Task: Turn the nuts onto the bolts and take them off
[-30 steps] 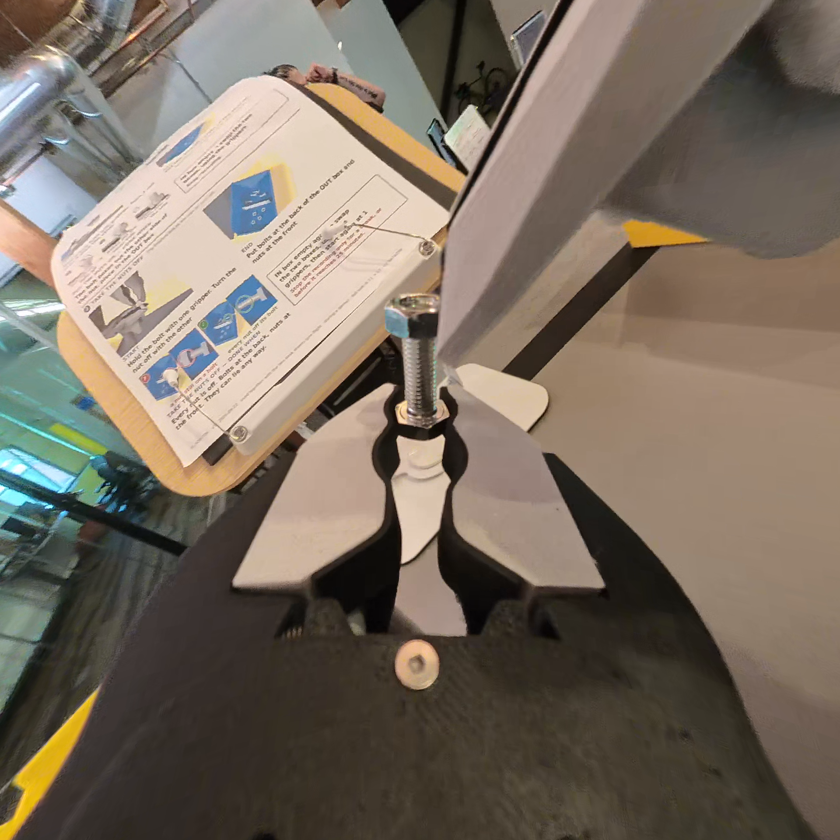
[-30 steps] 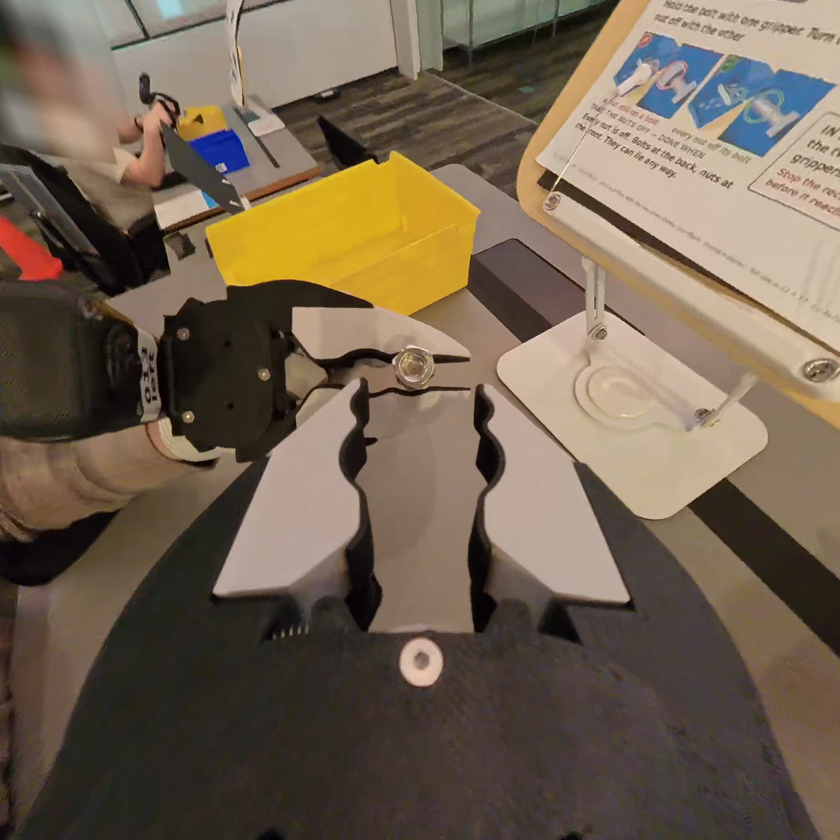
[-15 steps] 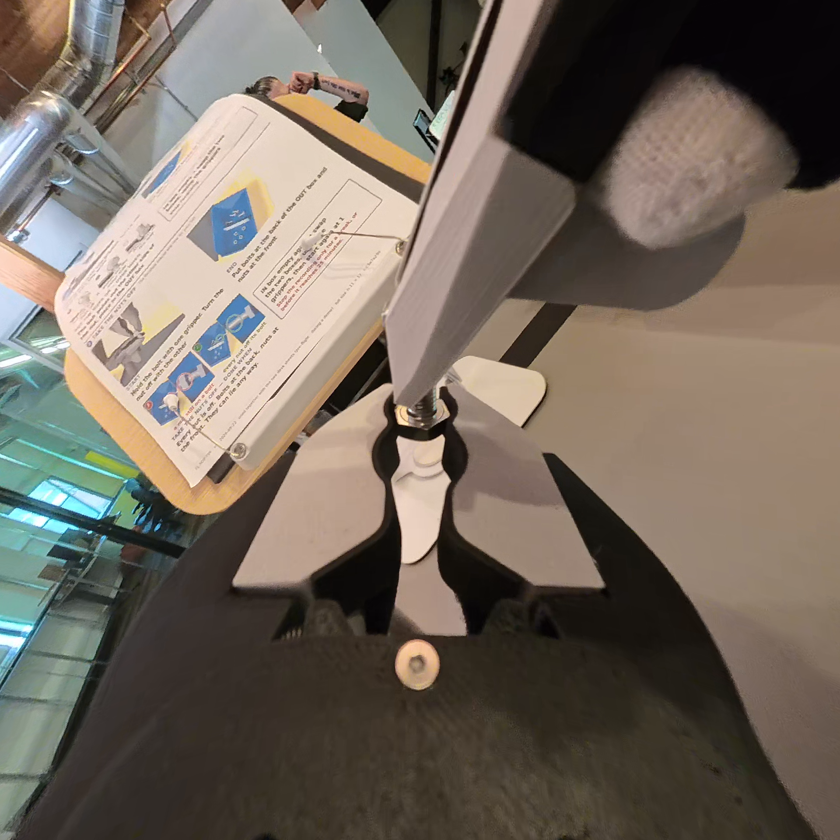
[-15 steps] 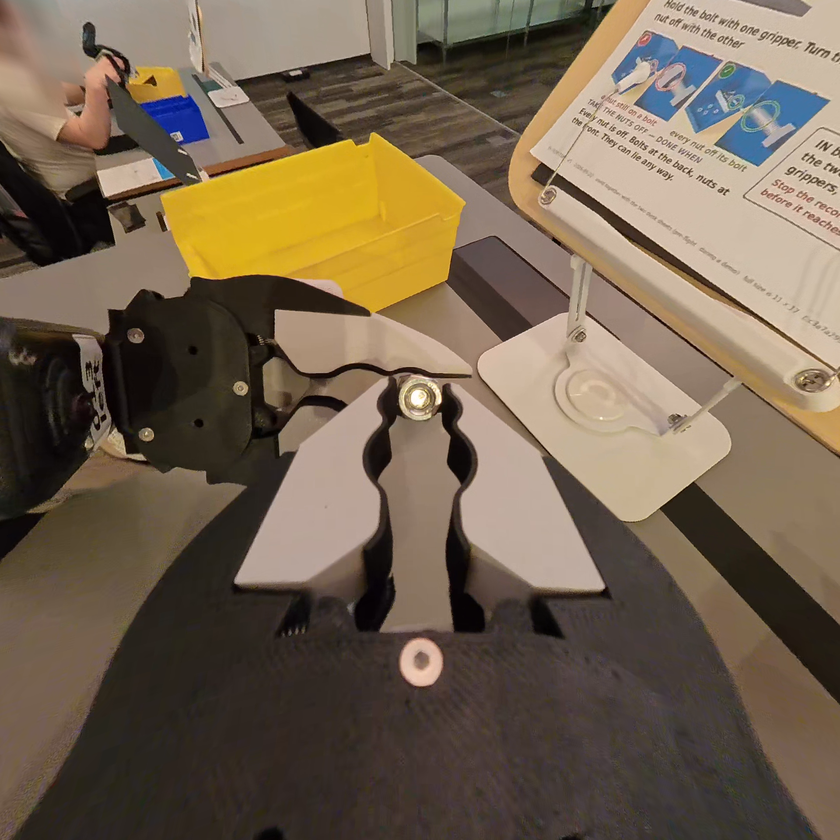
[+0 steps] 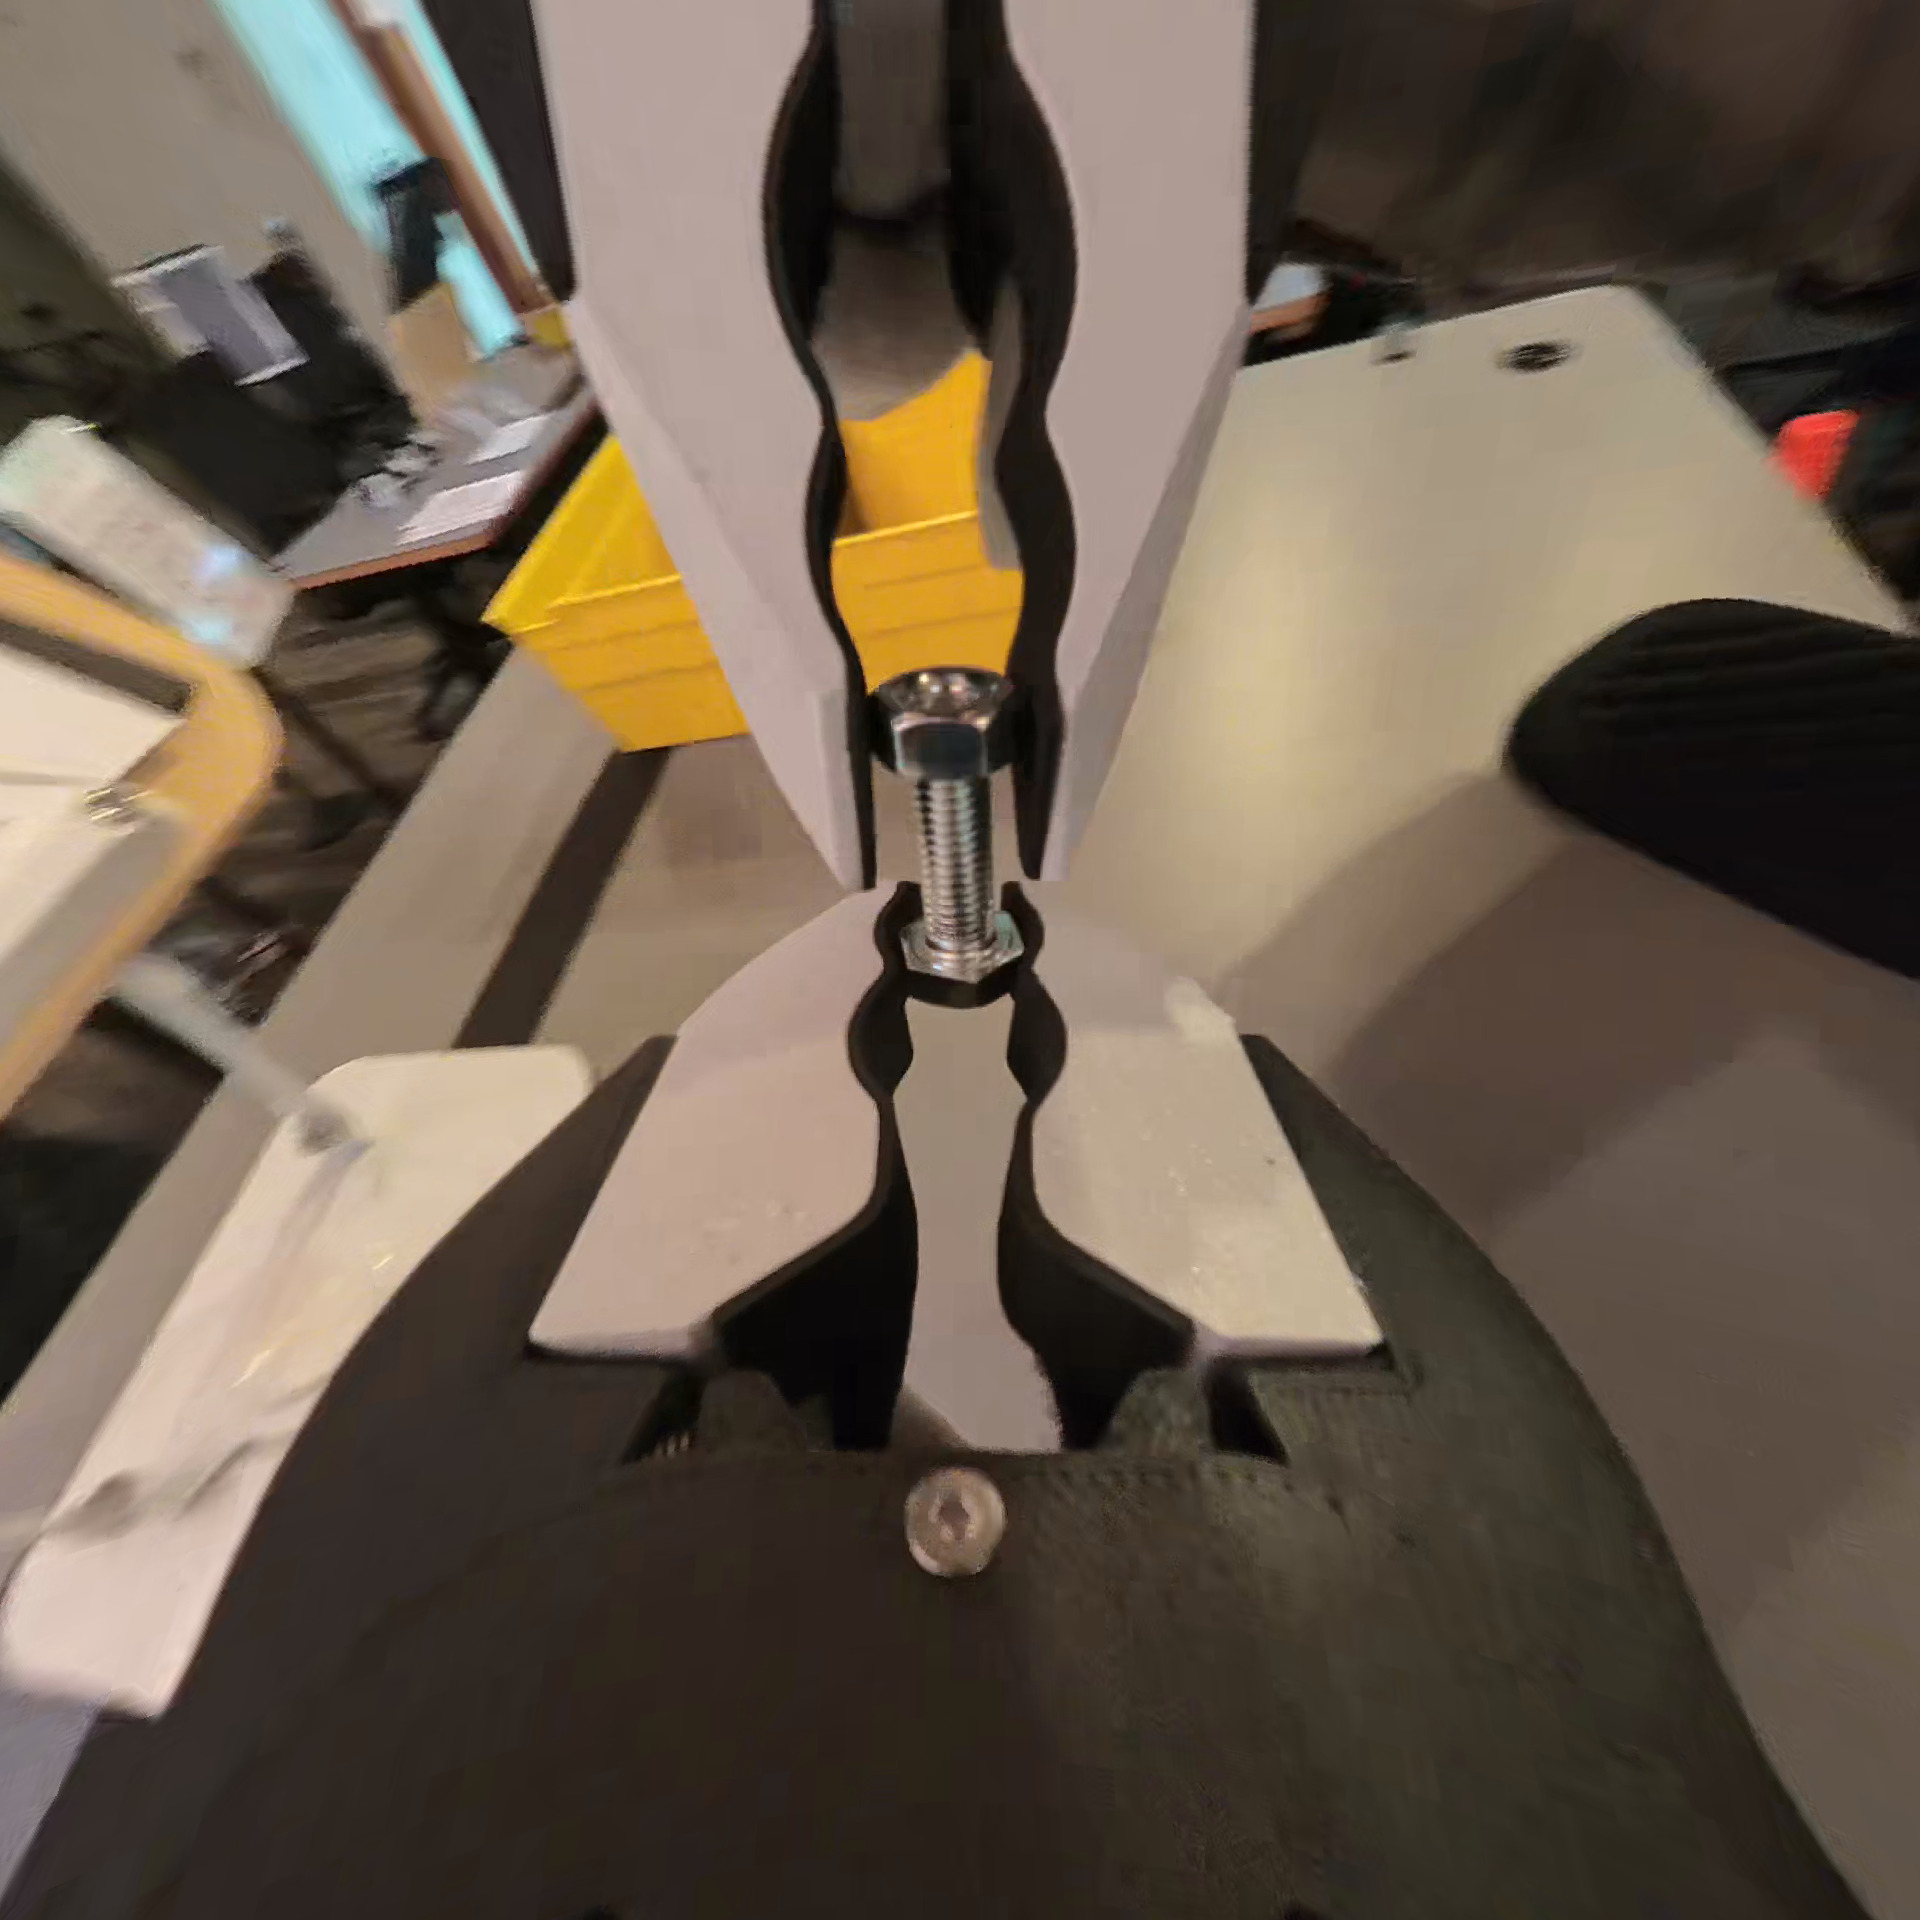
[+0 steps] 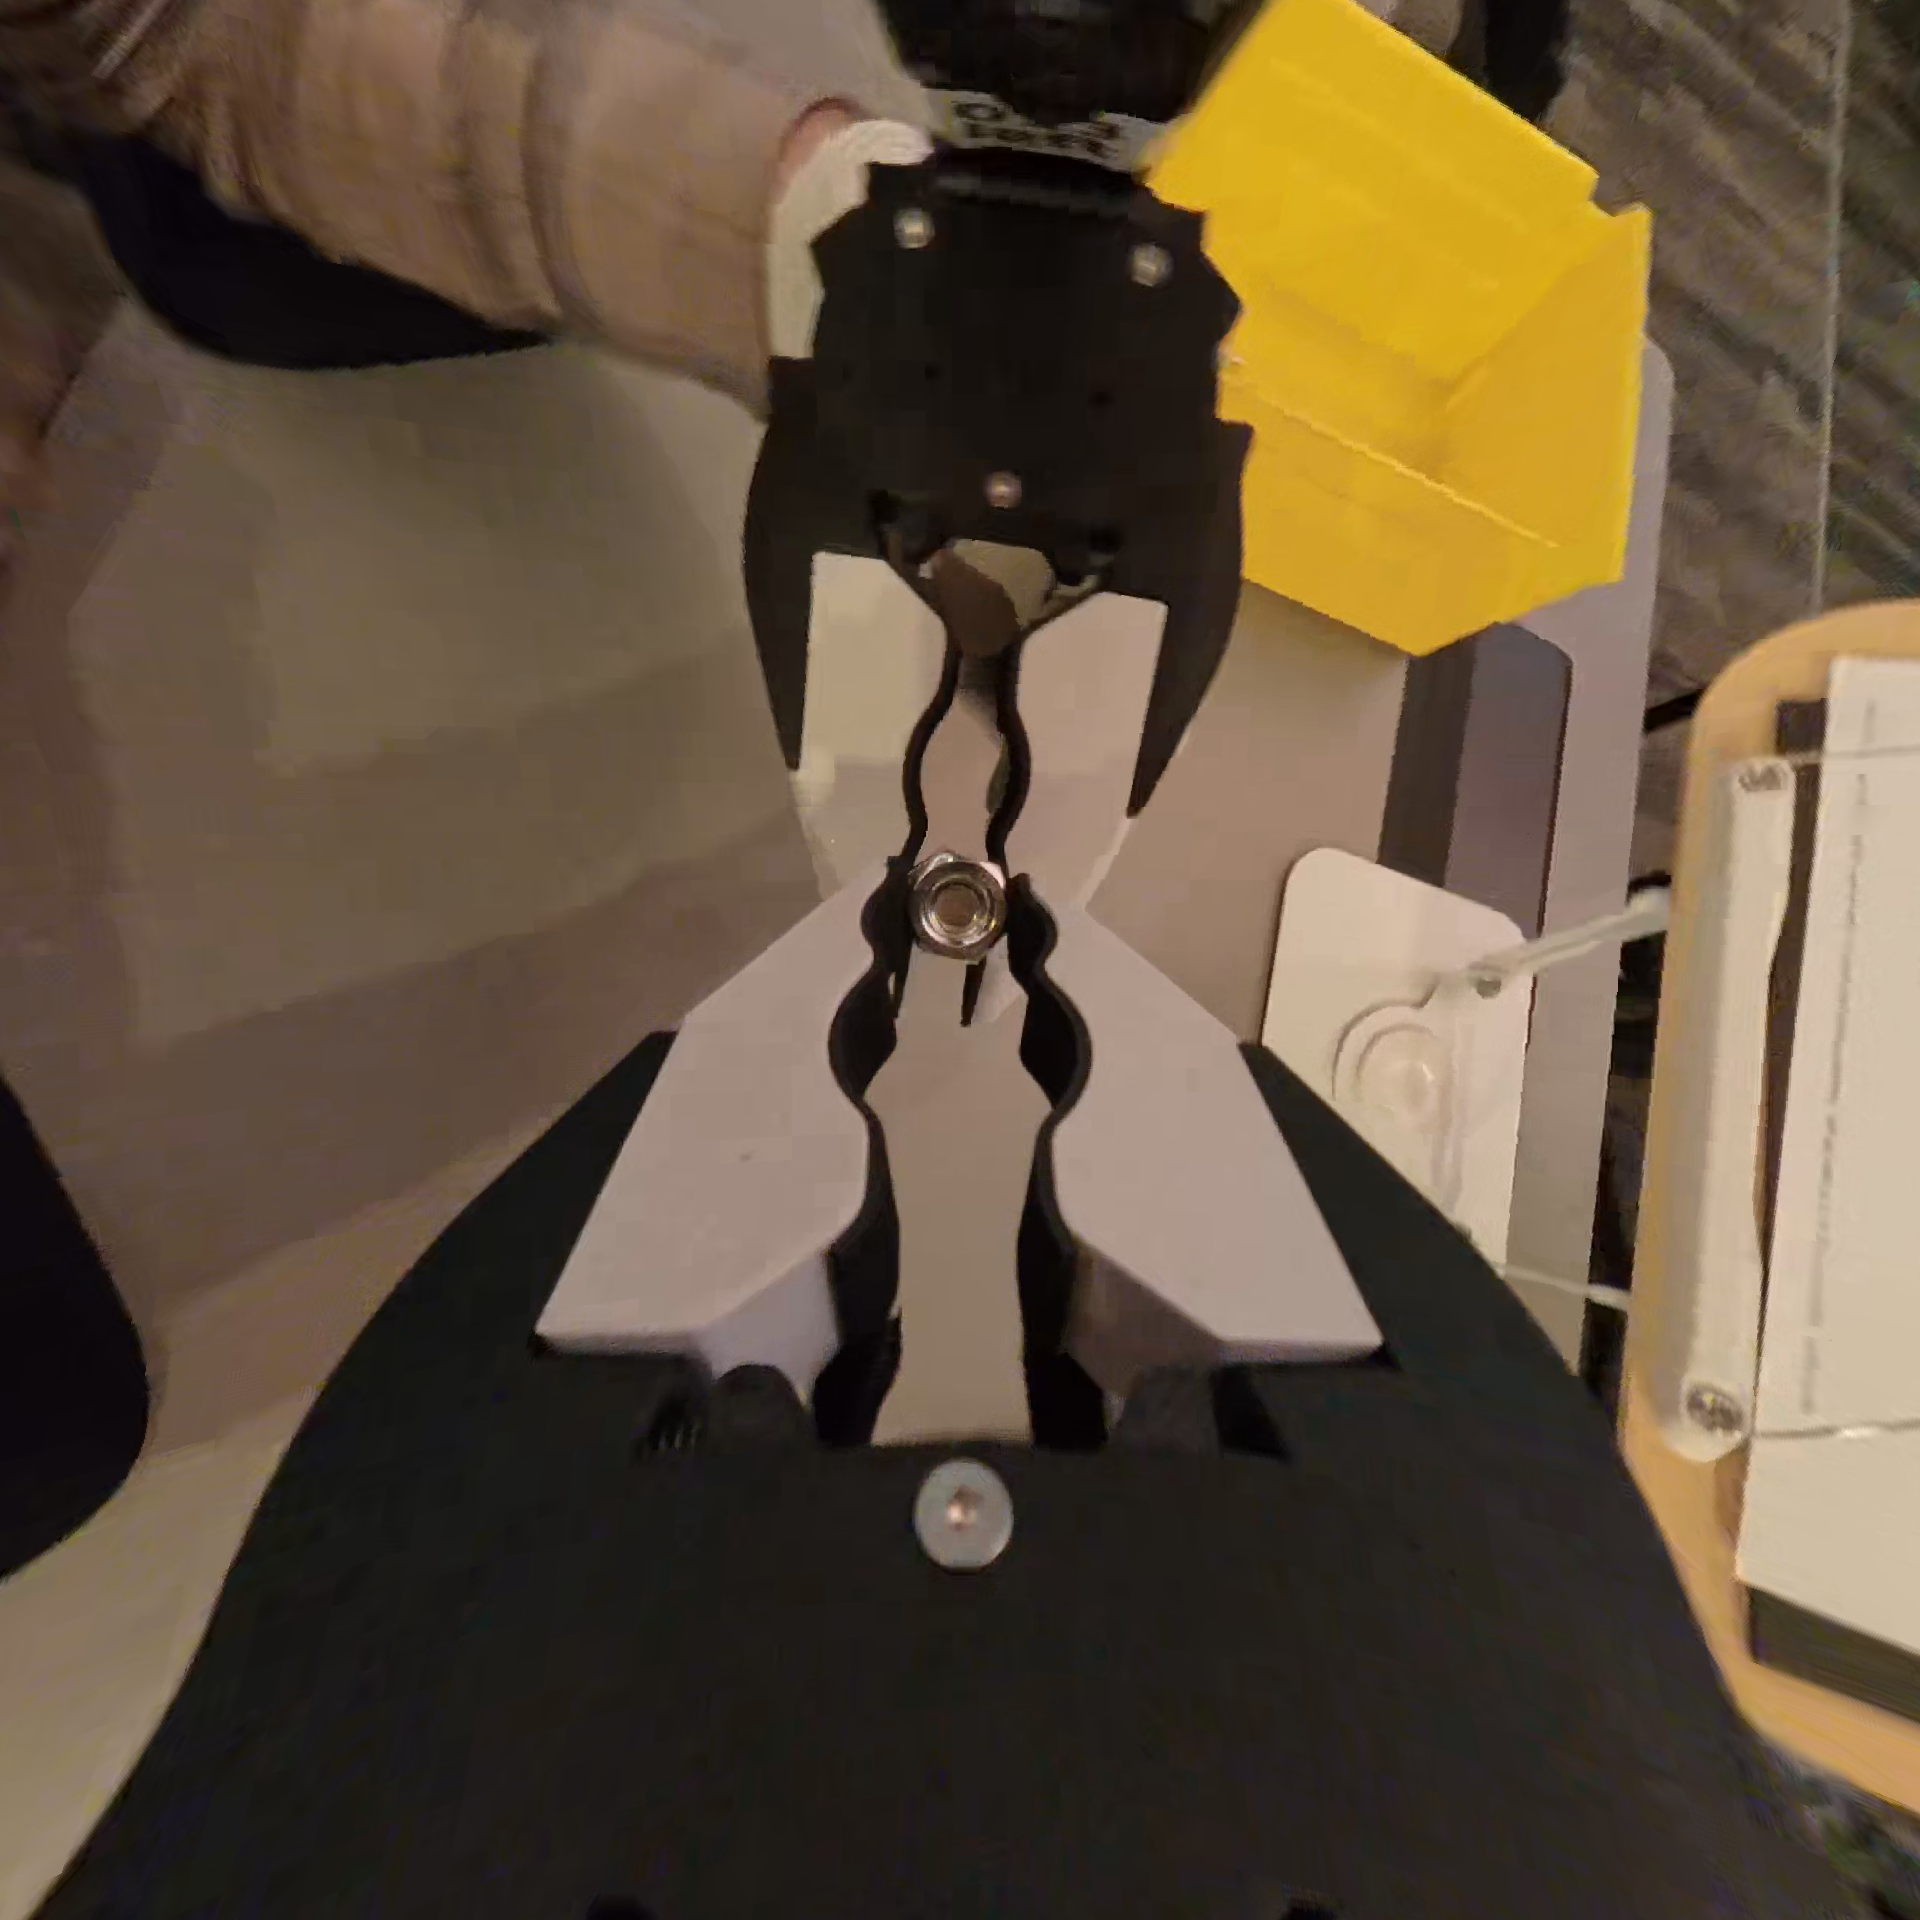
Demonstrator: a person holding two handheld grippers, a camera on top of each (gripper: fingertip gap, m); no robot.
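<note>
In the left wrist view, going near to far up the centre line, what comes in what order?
Left tongs → nut → bolt → right tongs → yellow bin.

The bolt [image 5: 943, 821] was shiny and silver, with a six-sided head at one end and screw lines all along its body. It was up in the air above the table, pointing straight from one gripper to the other. The right gripper [image 5: 943, 727] squeezed its head between two grey fingers. The nut [image 5: 954, 948] was small, silver and six-sided too. It sat on the far end of the bolt, away from the head, with most of the screw lines bare between them. The left gripper [image 5: 956, 956] pinched the nut at its fingertips. From the right wrist view, the bolt [image 6: 952, 914] was seen end on, looking like a round silver ring.
</note>
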